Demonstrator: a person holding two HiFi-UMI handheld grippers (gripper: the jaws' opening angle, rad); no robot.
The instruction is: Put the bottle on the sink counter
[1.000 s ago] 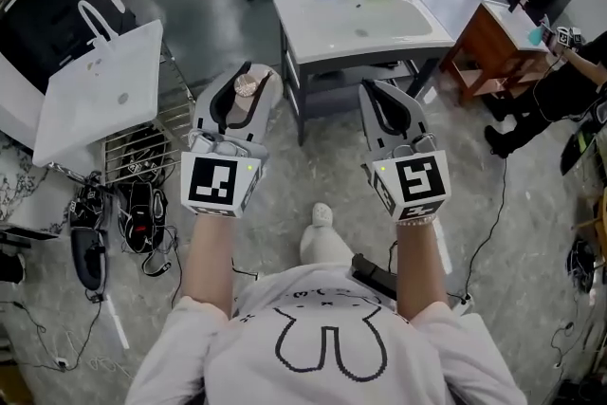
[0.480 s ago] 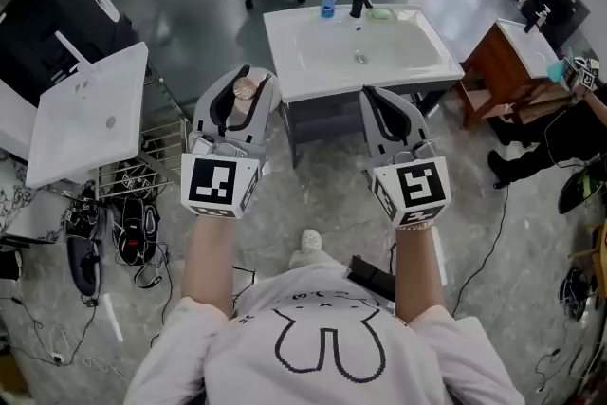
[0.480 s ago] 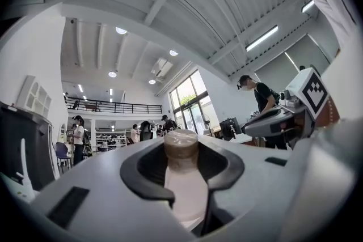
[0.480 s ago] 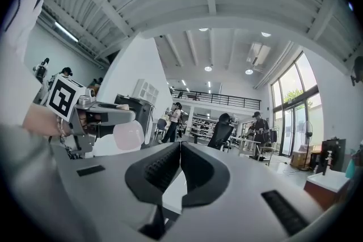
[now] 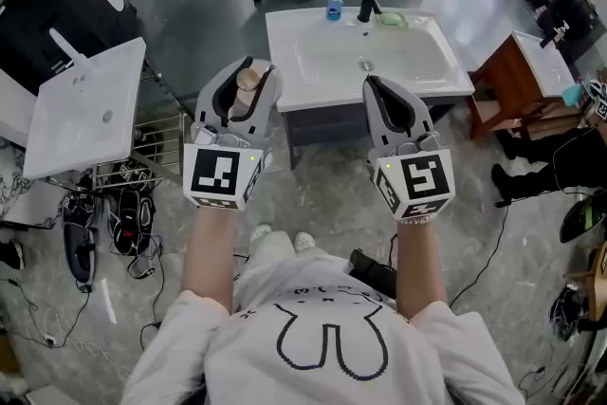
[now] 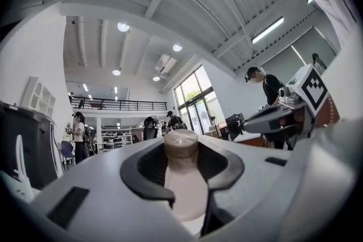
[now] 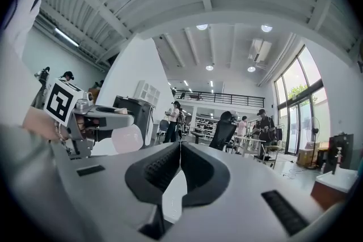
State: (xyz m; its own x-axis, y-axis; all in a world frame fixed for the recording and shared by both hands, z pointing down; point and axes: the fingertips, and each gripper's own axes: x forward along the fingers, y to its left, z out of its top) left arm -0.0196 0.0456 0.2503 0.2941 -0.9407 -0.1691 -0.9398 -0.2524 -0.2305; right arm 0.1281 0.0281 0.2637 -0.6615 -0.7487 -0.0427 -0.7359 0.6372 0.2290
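Note:
My left gripper (image 5: 244, 82) is shut on a small pale bottle (image 5: 247, 88) with a tan cap, held upright between its jaws. In the left gripper view the bottle (image 6: 182, 178) fills the gap between the jaws. My right gripper (image 5: 387, 97) is shut with nothing in it, its tips meeting in the right gripper view (image 7: 180, 150). Both grippers hover side by side just short of the front edge of the white sink counter (image 5: 446, 86). A black tap (image 5: 367, 1) stands at the counter's back edge.
On the counter's back edge stand a blue bottle (image 5: 334, 7) and a green soap dish (image 5: 392, 19). A loose white basin (image 5: 83, 109) lies on a wire rack at the left. A wooden cabinet (image 5: 517, 81) stands to the right, office chairs behind. Cables lie across the floor.
Both grippers have come forward toward the sink counter, which now lies just past their tips. The bottle stays held in the left gripper.

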